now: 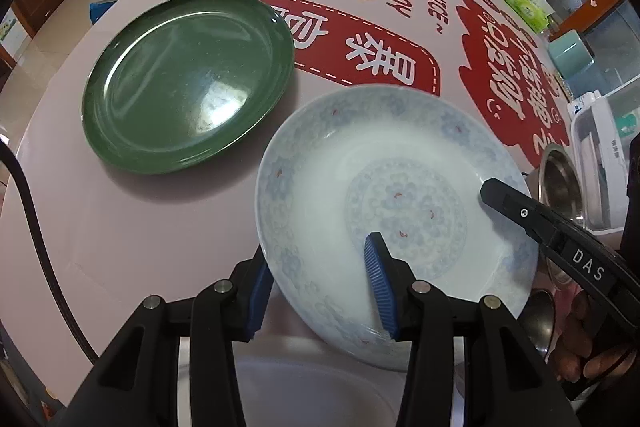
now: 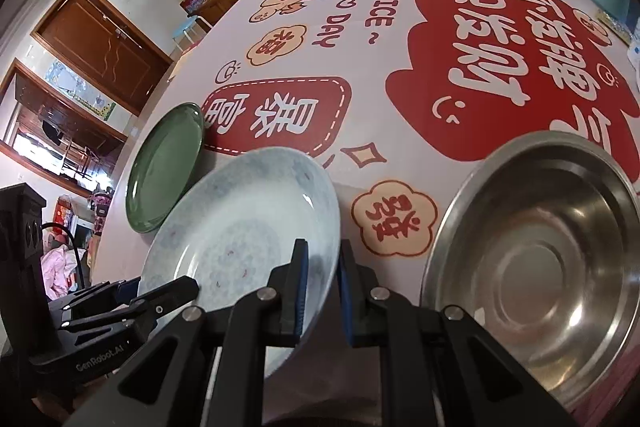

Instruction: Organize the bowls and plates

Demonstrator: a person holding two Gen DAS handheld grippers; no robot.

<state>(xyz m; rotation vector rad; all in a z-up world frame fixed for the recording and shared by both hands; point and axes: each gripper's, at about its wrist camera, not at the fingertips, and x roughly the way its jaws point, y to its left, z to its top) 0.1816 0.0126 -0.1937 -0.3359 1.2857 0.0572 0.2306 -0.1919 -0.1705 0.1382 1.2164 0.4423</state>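
Nothing looks stacked yet. Both hand-held grippers hold the white plate, tilted off the counter point(image 1: 168, 247): the left hand-held gripper point(image 1: 320, 291) clamps its near rim, the right hand-held gripper point(image 2: 322, 291) its other edge. Green plate point(image 1: 188, 81) lies beside; steel bowl point(image 2: 540, 259) sits close right.

Bare tablecloth point(image 2: 360, 39) beyond; green plate point(image 1: 188, 83) left, steel bowl point(image 2: 536, 259) right.
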